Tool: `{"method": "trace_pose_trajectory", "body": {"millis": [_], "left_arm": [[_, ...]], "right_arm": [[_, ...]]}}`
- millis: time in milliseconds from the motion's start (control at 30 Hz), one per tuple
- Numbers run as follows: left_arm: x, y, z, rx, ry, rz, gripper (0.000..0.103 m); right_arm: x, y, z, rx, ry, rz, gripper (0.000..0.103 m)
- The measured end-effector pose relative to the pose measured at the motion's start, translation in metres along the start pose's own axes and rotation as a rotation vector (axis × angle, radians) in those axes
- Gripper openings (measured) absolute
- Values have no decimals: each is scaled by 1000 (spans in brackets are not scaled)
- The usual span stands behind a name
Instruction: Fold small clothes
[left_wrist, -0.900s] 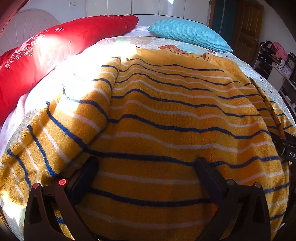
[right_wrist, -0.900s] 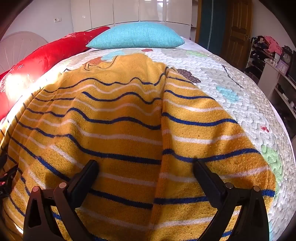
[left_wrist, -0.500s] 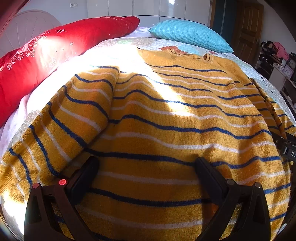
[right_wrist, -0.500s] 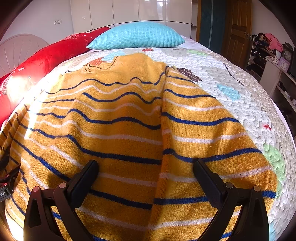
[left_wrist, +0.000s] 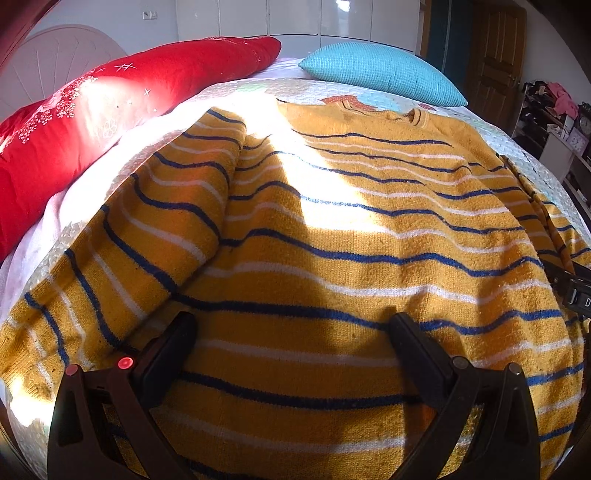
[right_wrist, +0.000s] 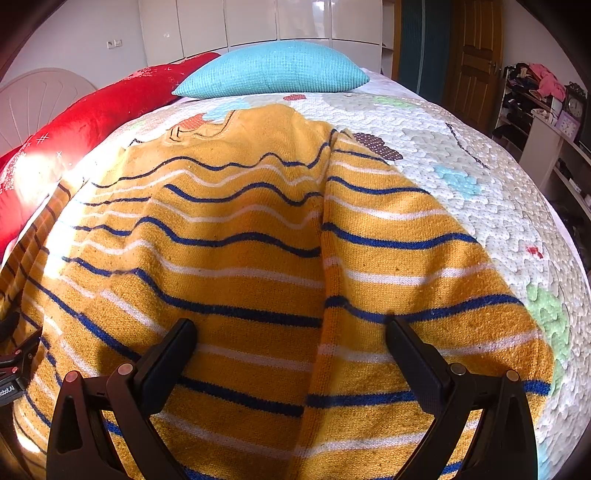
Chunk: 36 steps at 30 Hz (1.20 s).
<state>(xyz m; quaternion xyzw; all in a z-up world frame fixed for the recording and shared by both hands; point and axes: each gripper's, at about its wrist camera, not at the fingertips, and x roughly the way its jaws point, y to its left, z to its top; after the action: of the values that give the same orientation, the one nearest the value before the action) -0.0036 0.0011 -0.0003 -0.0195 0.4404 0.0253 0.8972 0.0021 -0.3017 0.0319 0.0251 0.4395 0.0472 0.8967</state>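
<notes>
A mustard-yellow knitted sweater (left_wrist: 332, 229) with blue and white stripes lies spread flat on the bed, collar toward the far pillows. Its left sleeve (left_wrist: 159, 229) lies alongside the body. In the right wrist view the same sweater (right_wrist: 229, 258) shows its right sleeve (right_wrist: 399, 266) lying beside the body. My left gripper (left_wrist: 291, 328) hovers open over the hem area, nothing between its fingers. My right gripper (right_wrist: 290, 328) hovers open over the seam between body and right sleeve, nothing gripped. Part of the right gripper (left_wrist: 576, 291) shows at the left view's right edge.
A long red cushion (left_wrist: 110, 122) lies along the bed's left side and a turquoise pillow (right_wrist: 273, 74) at its head. The white patterned quilt (right_wrist: 480, 177) covers the bed. Shelves with clutter (right_wrist: 535, 103) and a wooden door (right_wrist: 476, 55) stand to the right.
Both grippers have drawn slightly back and up, so more of the sweater's collar and the pillows shows. The sweater lies as before and both grippers stay open.
</notes>
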Motion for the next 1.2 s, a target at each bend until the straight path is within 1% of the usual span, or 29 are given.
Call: {"method": "trace_pose_trajectory", "body": {"millis": [67, 200, 233, 267, 333, 400, 433, 467, 500, 533, 567, 600, 633, 667, 700, 767, 800, 833, 867, 967, 1033, 1067, 1133, 1200], "left_arm": [[0, 0, 0, 5, 7, 4, 103], [-1, -2, -1, 33, 23, 42, 103], [-2, -3, -1, 38, 19, 50, 103], [-2, -3, -1, 32, 14, 42, 103], [-2, -2, -1, 22, 12, 29, 103], [-2, -3, -1, 29, 15, 39, 103], [-3, -3, -1, 30, 15, 40, 103], [-3, -3, -1, 29, 13, 39, 103], [-4, -4, -1, 28, 11, 38, 103], [-4, -3, -2, 24, 5, 33, 103], [-4, -3, -2, 25, 5, 33, 103], [-5, -3, -2, 25, 5, 34, 103], [-5, -3, -2, 22, 3, 31, 103], [-5, -4, -2, 23, 5, 34, 103], [-5, -4, -2, 24, 4, 36, 103], [-6, -5, -2, 26, 2, 44, 103], [-6, -5, -2, 28, 0, 49, 103], [-7, -6, -3, 30, -4, 54, 103], [-9, -6, -3, 29, -9, 56, 103], [-13, -1, -2, 8, -4, 46, 103], [-22, 2, 1, -19, 21, 37, 93], [-30, 3, 1, -26, 15, 28, 84], [-50, 2, 2, -47, 2, -16, 84], [-68, -1, 3, -56, -21, -56, 84]], "right_arm": [[1, -3, 2, 12, 10, 19, 103], [3, -11, 5, 64, 64, 77, 103], [3, -11, 5, 59, 67, 73, 103], [4, -9, 5, 50, 74, 68, 103], [5, -3, 4, 10, 74, 28, 103], [4, 0, 7, -14, 95, 12, 103], [-1, 0, 9, -15, 104, 15, 96], [-10, -4, 13, -1, 102, 31, 84], [-24, -9, 17, 21, 93, 63, 82], [-41, -17, 21, 49, 62, 97, 82], [-57, -25, 24, 67, 23, 108, 82], [-72, -32, 27, 69, -6, 91, 82], [-85, -39, 30, 60, -17, 59, 82], [-94, -47, 30, 54, -19, 35, 82], [-101, -54, 30, 46, -2, 9, 82], [-108, -66, 25, 22, 51, -35, 81], [-110, -71, 18, 16, 69, -35, 79], [-111, -72, 9, 3, 89, -32, 75], [-113, -71, 2, -6, 114, -22, 74], [-118, -58, -23, -41, 164, 59, 74], [-118, -46, -42, -64, 158, 125, 72], [-118, -39, -48, -85, 156, 144, 72], [-115, -24, -59, -145, 152, 127, 72], [-104, -13, -68, -192, 174, 107, 70]]}}
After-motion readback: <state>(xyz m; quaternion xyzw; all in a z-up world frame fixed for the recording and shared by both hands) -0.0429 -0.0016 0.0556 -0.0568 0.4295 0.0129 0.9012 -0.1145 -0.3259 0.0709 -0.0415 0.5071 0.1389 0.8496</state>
